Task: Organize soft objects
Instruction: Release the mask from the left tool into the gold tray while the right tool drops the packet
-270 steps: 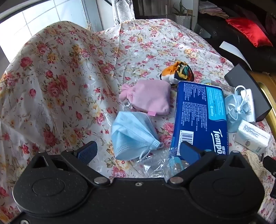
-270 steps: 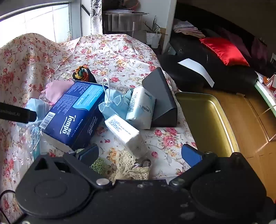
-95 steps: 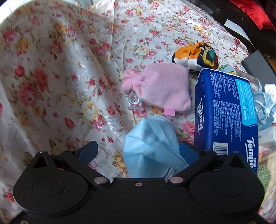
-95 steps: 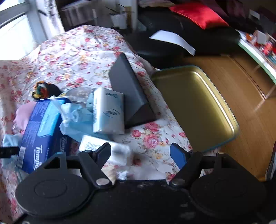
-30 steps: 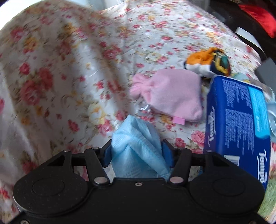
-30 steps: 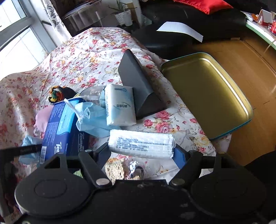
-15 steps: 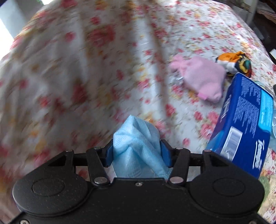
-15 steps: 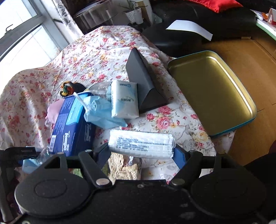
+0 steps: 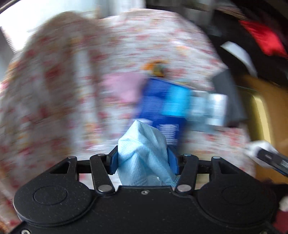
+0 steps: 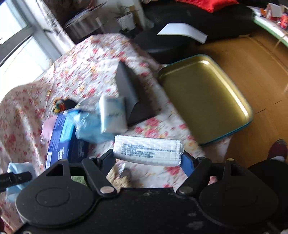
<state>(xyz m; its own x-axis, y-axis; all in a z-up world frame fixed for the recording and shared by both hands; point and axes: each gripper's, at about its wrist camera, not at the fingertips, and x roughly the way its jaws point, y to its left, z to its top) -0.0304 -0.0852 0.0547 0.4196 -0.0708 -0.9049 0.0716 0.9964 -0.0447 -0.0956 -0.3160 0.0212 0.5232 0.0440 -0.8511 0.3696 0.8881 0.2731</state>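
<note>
My left gripper [image 9: 143, 162] is shut on a crumpled light-blue face mask [image 9: 142, 149] and holds it up above the floral cloth [image 9: 54, 90]; this view is blurred. My right gripper [image 10: 149, 158] is shut on a white wrapped tissue pack [image 10: 147, 150] and holds it above the cloth, left of the gold tray [image 10: 205, 97]. On the cloth lie a blue Tempo pack [image 10: 59, 138], a pink pouch [image 9: 124, 86], a colourful fabric ball [image 10: 59, 105], a loose blue mask [image 10: 90, 126] and a white tissue pack [image 10: 112, 113].
A dark grey wedge-shaped box [image 10: 133, 93] stands between the pile and the tray. The tray sits at the cloth's right edge over a wooden floor [image 10: 252, 63]. A dark sofa with a red cushion [image 10: 207, 3] is behind. Lace fabric [image 10: 118, 178] lies under my right gripper.
My left gripper shut on the blue mask, lifted it and is swinging right. My right gripper shut on the white tissue pack, lifted it and moved slightly toward the tray.
</note>
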